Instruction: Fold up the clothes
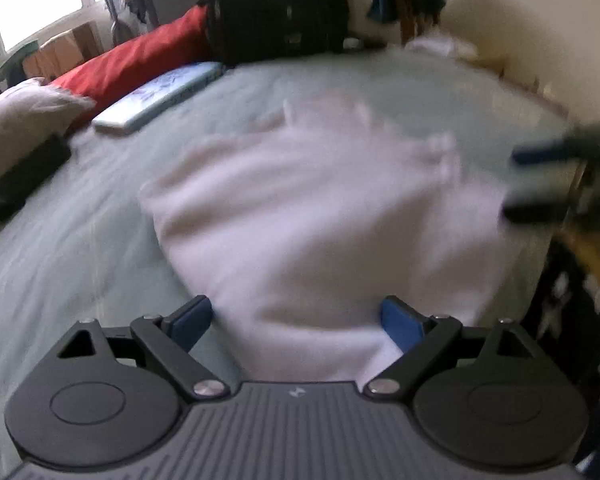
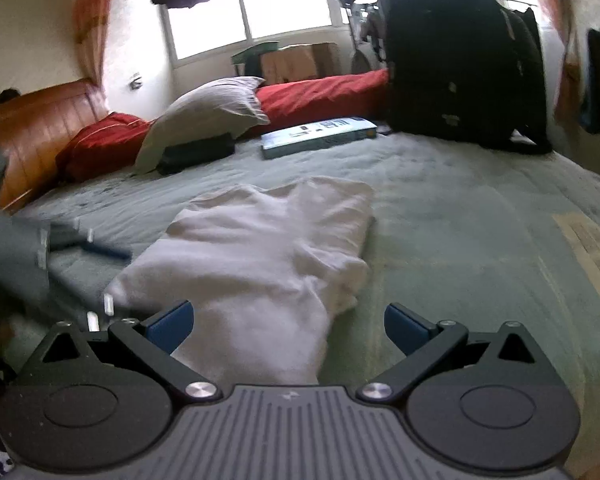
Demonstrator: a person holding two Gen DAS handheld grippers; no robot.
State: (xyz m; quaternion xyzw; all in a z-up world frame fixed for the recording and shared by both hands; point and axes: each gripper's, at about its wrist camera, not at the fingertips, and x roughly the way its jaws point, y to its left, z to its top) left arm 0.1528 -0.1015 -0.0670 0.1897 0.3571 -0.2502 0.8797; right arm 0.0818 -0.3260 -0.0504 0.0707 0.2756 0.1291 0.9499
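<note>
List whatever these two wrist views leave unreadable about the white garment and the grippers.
- White cotton garment: left wrist view is motion-blurred, so folds and sleeves are smeared.
- Its near edge: hidden under the right gripper body in the right wrist view.
- Left gripper: open, but cloth contact beneath is unclear.
- Blue-covered flat book: print too small.
- Black backpack: details lost in shadow.

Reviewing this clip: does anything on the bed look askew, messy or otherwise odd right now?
The white garment is only loosely folded: its edges run uneven and the right side bunches into wrinkles. The left wrist view is motion-blurred. Both grippers, left and right, are open and hold nothing. Nothing looks spilled or damaged.
</note>
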